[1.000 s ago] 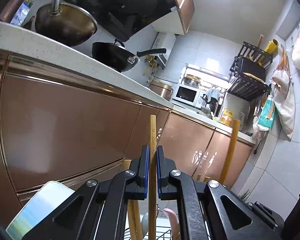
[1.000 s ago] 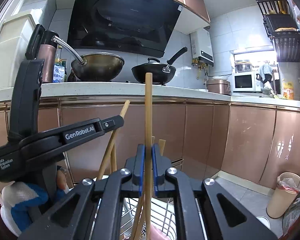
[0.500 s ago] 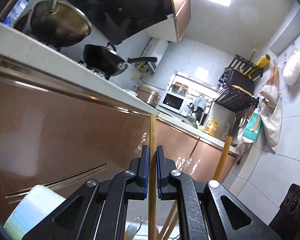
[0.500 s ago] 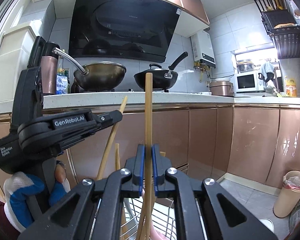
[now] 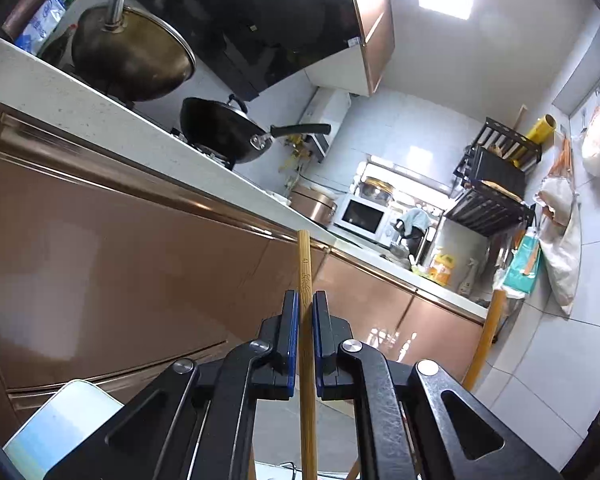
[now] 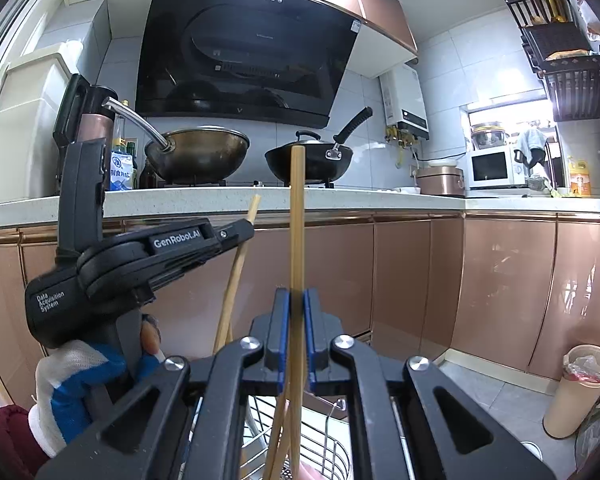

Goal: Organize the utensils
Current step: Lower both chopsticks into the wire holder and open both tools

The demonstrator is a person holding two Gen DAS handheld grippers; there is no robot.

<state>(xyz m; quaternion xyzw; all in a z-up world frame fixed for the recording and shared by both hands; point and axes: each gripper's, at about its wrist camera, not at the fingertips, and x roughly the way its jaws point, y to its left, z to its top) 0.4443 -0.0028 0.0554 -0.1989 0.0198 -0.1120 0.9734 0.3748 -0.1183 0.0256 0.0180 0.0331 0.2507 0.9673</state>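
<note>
In the left wrist view my left gripper (image 5: pixel 305 294) is shut on an upright bamboo chopstick (image 5: pixel 303 264), whose top stands above the blue pads. A second chopstick (image 5: pixel 484 344) leans at the right. In the right wrist view my right gripper (image 6: pixel 296 292) is shut on another upright chopstick (image 6: pixel 297 216). The left gripper (image 6: pixel 242 234) shows at the left there, held by a gloved hand (image 6: pixel 72 380), its chopstick (image 6: pixel 236 276) slanting down. Below lies a wire basket (image 6: pixel 331 452) with more chopsticks (image 6: pixel 278 436) leaning in it.
Copper cabinet fronts (image 6: pixel 415 276) stand close ahead under a white countertop (image 6: pixel 359 200). Two woks (image 6: pixel 198 152) sit on the hob. A microwave (image 6: pixel 493 168) stands at the far right and a lined bin (image 6: pixel 577 390) on the floor. A white and blue object (image 5: pixel 56 424) lies at lower left.
Both views have tipped slightly upward. The wire basket has slid out of the bottom of the left wrist view. Each gripper still holds its chopstick.
</note>
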